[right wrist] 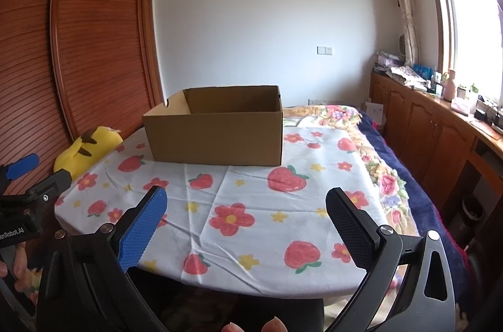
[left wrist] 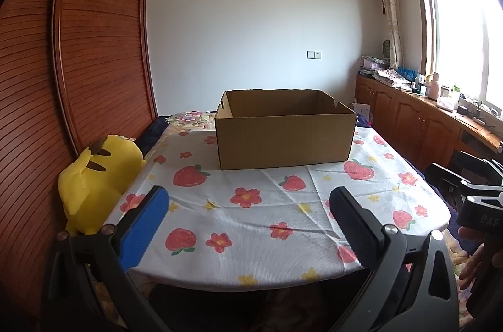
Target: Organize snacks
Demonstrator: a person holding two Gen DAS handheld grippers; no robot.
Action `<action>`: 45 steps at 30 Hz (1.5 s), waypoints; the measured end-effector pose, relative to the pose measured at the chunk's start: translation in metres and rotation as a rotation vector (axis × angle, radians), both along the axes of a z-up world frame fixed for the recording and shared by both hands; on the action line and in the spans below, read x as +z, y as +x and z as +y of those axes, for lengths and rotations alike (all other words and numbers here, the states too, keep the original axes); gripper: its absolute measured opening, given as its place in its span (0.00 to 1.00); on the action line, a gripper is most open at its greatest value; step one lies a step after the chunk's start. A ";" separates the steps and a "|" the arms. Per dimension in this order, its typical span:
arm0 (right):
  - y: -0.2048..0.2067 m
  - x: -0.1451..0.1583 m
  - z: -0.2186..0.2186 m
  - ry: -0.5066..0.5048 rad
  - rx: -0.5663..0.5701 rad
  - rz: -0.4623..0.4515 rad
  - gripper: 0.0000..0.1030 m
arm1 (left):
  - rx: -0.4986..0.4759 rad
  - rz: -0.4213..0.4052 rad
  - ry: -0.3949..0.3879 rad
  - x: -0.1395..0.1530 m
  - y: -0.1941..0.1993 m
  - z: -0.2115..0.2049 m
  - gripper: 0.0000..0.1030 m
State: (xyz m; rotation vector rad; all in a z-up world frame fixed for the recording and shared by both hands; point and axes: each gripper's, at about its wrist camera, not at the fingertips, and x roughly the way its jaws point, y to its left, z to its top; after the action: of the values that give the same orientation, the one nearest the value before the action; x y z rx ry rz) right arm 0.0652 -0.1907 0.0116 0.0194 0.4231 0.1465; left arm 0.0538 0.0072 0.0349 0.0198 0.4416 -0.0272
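Observation:
An open brown cardboard box (left wrist: 284,140) stands on the far half of a table covered with a white strawberry-and-flower cloth (left wrist: 251,225); it also shows in the right wrist view (right wrist: 217,137). What lies inside the box is hidden by its walls. No snacks show. My left gripper (left wrist: 248,206) is open and empty, held over the table's near edge. My right gripper (right wrist: 246,206) is open and empty, also over the near edge, to the right of the left one. The left gripper's tip shows in the right wrist view (right wrist: 22,165).
A yellow plush toy (left wrist: 94,184) leans at the table's left edge beside a brown slatted wardrobe (left wrist: 94,33). A bed with a floral blanket (right wrist: 386,162) lies behind and right of the table. Wooden cabinets (right wrist: 433,124) with clutter line the right wall under the window.

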 end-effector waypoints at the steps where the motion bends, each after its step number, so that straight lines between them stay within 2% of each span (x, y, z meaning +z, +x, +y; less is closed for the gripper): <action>1: 0.000 0.000 0.000 0.000 -0.001 0.001 0.99 | 0.001 0.000 0.002 0.000 -0.001 0.000 1.00; 45: -0.005 0.006 -0.004 -0.003 -0.016 -0.020 1.00 | 0.006 -0.024 0.017 0.005 -0.006 0.000 1.00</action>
State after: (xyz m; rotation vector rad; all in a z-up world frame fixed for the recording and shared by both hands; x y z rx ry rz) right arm 0.0606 -0.1946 0.0172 0.0178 0.4031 0.1305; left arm 0.0479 0.0068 0.0404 0.0360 0.4180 -0.0174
